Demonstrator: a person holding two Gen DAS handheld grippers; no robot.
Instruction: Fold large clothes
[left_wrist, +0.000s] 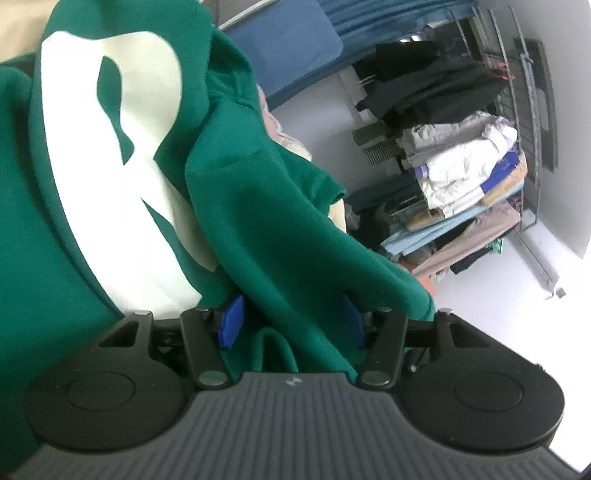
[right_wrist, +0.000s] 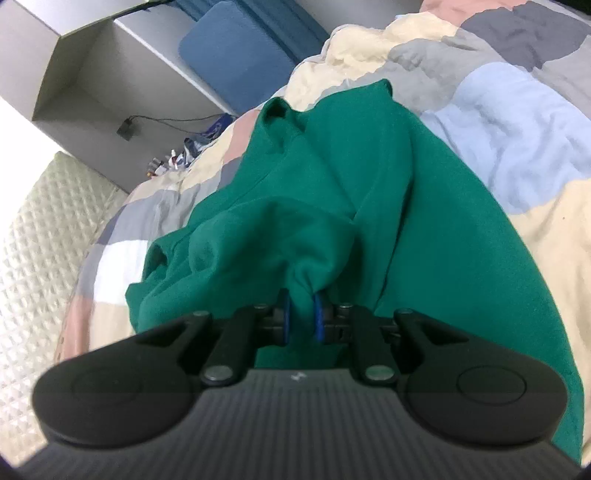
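Green sweatshirt (right_wrist: 369, 192), a bulky garment with a large white print (left_wrist: 110, 155) on one face, lies bunched across a patchwork quilt (right_wrist: 517, 122) on a bed, with part of it lifted off the bedding by both tools. From the left wrist camera, the cloth drapes thickly over the left gripper (left_wrist: 291, 325), whose blue pads (left_wrist: 231, 325) stand apart with a heavy fold of fabric lying between them; whether they truly press that fold cannot be told from this view. The right gripper (right_wrist: 301, 317) has its jaws drawn close together, pinching a small gathered tuck of the green fabric between its blue pads (right_wrist: 318, 317).

The step in hand appears to be taking hold of the garment at two points so it can be raised and spread before any fold is made. The next move likely calls for both holds to be firm, then for the hands to draw apart and lift, so the crumpled body opens flat on the quilt.

Beyond the bed, a rack of stacked clothes (left_wrist: 461, 173) stands against a white wall, and a blue cushion (right_wrist: 229, 62) rests near the headboard.
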